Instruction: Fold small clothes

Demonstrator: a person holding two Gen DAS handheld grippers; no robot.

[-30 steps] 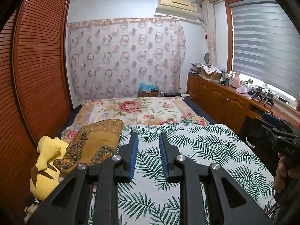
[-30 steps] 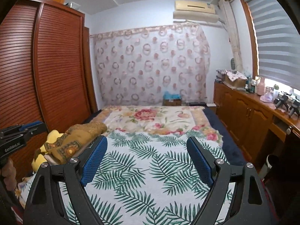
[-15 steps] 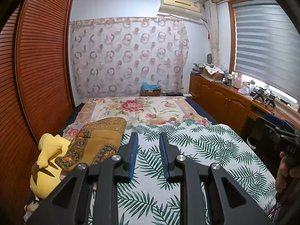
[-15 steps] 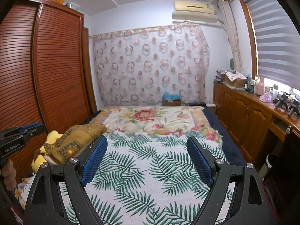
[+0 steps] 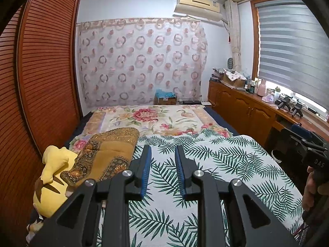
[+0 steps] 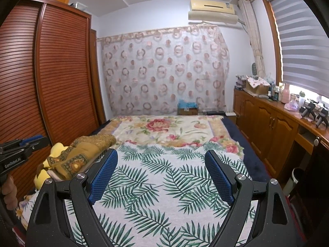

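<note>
Bedroom, two wrist views.

1. Left gripper (image 5: 162, 147): one. Fingers set narrow and nearly parallel, a slim gap between the blue pads, nothing in it. It hangs over the bed's near left part.
2. Right gripper (image 6: 160, 152): one. Jaws spread wide, nothing between them, above the middle of the bed.
3. Ochre patterned cloth (image 5: 109, 150): one, folded in a thick bundle on the bed's left edge. Its long axis runs along the bed, the narrower end toward the far curtain (image 5: 141, 61). Its near end rests on a yellow plush toy (image 5: 53, 164). Whether it is a garment cannot be told.
4. Palm-leaf cover (image 5: 226, 160): one, spread flat on the near half.
5. Floral blanket (image 5: 156, 119): one, on the far half.
6. Slatted wardrobe (image 5: 45, 72): left wall.
7. Wooden sideboard (image 5: 246, 111): right wall.
</note>
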